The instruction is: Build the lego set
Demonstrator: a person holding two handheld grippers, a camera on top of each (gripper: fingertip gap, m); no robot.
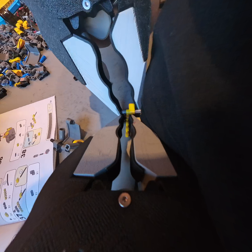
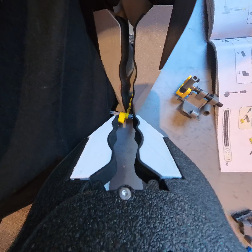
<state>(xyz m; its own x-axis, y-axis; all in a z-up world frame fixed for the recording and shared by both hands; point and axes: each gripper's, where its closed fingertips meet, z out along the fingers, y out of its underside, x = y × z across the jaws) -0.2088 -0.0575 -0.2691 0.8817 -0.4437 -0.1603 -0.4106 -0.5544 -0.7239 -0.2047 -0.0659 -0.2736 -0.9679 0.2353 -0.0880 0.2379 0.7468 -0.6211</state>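
Meeting tip to tip above the tabletop [image 1: 70,87], the two pairs of tongs share one small build. The left tongs [image 1: 126,121] are clamped flat on a thin yellow toothed strip [image 1: 127,128], which runs back between the pads so that only its edge shows. That grip keeps the strip stiff and leaves its far end free. At that end a dark axle [image 1: 137,111] passes crosswise through a small yellow connector [image 1: 131,108]. The right tongs [image 2: 126,115] are pinched shut at their very tips on the axle just beside the connector, a hold that suits sliding or seating so slim a pin. Their wavy pads gape wider farther back. Dark cloth, seemingly a person's clothing, fills the side behind both tools.

Just beyond the left tongs, a grey and yellow subassembly [image 2: 196,98] lies on the tabletop, apart from both tools. Beside it lies an open instruction booklet [image 1: 27,150], flat and within easy sight. Farther off, at the far corner, a heap of loose grey, yellow and blue building pieces [image 1: 20,57] is spread out.
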